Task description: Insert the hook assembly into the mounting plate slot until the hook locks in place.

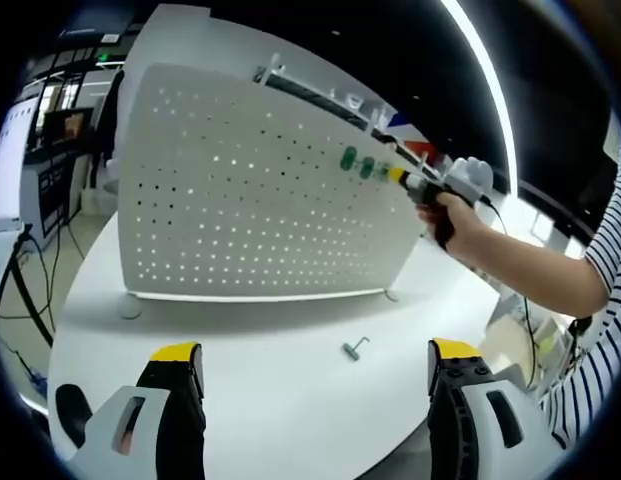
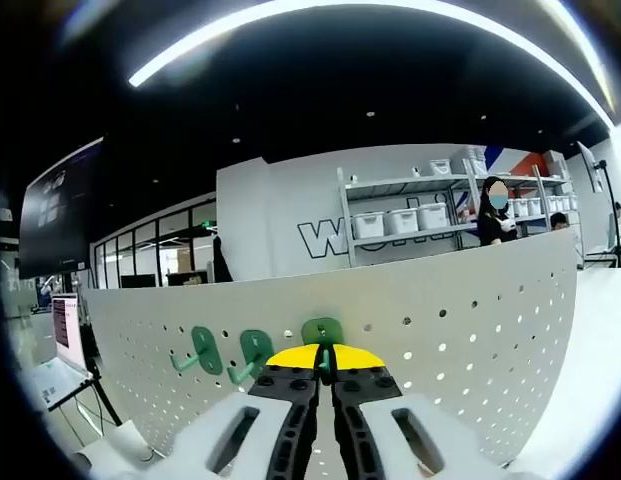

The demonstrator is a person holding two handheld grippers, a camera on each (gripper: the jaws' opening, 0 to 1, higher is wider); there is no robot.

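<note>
On a white table (image 1: 290, 390), the right gripper (image 2: 325, 375) pinched a green hook (image 2: 322, 335) against the perforated pegboard (image 2: 470, 330); the left gripper (image 1: 315, 365) gaped empty.

Black tool (image 1: 316, 385) jaws, yellow tips, grey shells, striped sleeve (image 1: 612, 262)

Dark ceiling (image 2: 390, 90), curved light strip (image 2: 320, 15), shelving (image 2: 410, 215), white wall (image 2: 280, 225)
</note>
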